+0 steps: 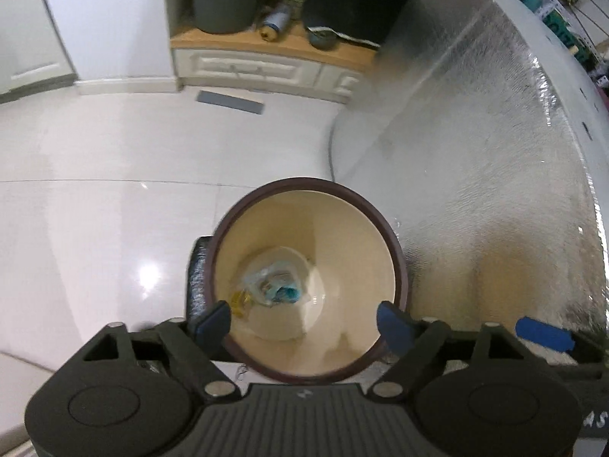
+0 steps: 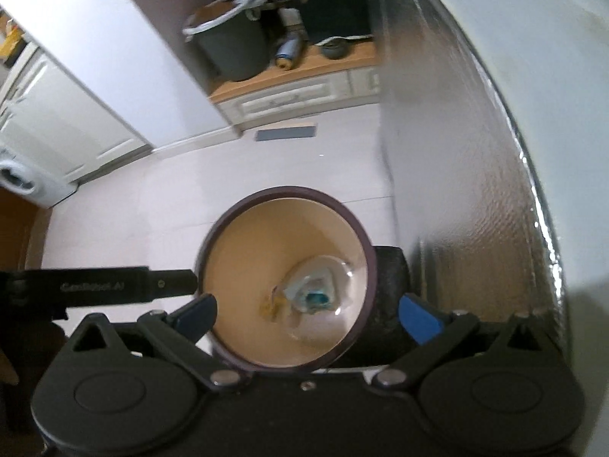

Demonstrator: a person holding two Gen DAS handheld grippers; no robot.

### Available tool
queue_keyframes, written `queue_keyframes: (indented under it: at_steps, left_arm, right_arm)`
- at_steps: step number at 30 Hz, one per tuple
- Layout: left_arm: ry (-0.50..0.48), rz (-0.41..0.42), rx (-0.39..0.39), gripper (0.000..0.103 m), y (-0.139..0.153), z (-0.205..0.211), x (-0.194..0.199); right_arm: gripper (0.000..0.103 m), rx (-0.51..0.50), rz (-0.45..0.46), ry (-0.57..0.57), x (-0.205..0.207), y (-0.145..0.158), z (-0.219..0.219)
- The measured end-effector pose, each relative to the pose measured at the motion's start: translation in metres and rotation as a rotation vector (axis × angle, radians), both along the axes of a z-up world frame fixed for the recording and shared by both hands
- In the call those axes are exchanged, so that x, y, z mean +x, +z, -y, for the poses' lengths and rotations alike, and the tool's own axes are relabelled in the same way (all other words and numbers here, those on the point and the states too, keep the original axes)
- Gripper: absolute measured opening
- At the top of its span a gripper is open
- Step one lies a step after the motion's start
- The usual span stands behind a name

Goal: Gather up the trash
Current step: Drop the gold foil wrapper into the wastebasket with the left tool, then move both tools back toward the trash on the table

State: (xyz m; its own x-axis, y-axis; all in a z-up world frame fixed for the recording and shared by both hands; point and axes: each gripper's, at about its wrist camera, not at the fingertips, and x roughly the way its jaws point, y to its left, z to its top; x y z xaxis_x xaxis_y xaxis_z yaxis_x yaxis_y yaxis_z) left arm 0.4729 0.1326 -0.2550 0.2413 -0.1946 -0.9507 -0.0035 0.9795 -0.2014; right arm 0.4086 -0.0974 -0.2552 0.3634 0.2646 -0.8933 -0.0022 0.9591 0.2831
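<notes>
Left wrist view: both grippers' fingers (image 1: 213,318) spread, empty, above the bin (image 1: 308,375); its crumpled wrappers (image 1: 276,285) look light, soft, best pinched at a fold.

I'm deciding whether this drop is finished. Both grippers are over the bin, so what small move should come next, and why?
Probably lift both grippers up and away to look for more trash. The left gripper and right gripper are both open and hold nothing, while crumpled wrappers already lie at the bottom of the waste bin.
</notes>
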Motion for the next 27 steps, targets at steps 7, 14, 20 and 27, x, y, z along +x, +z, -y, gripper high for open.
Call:
queue_keyframes:
  at_steps: [7, 14, 20, 27]
  left_arm:
    - [0.061, 0.074, 0.049, 0.099, 0.057, -0.018, -0.048]
    - [0.05, 0.148, 0.048, 0.103, 0.094, -0.029, -0.089]
    - [0.041, 0.226, 0.025, 0.103, 0.119, -0.045, -0.127]
    - [0.0, 0.311, 0.001, 0.103, 0.154, -0.062, -0.187]
  right_arm:
    - [0.103, 0.011, 0.055, 0.031, -0.014, 0.033, -0.01]
    - [0.103, -0.001, 0.116, -0.001, -0.046, 0.068, -0.012]
    - [0.103, -0.025, 0.189, -0.025, -0.088, 0.105, -0.024]
    - [0.103, -0.061, 0.259, -0.067, -0.155, 0.149, -0.038]
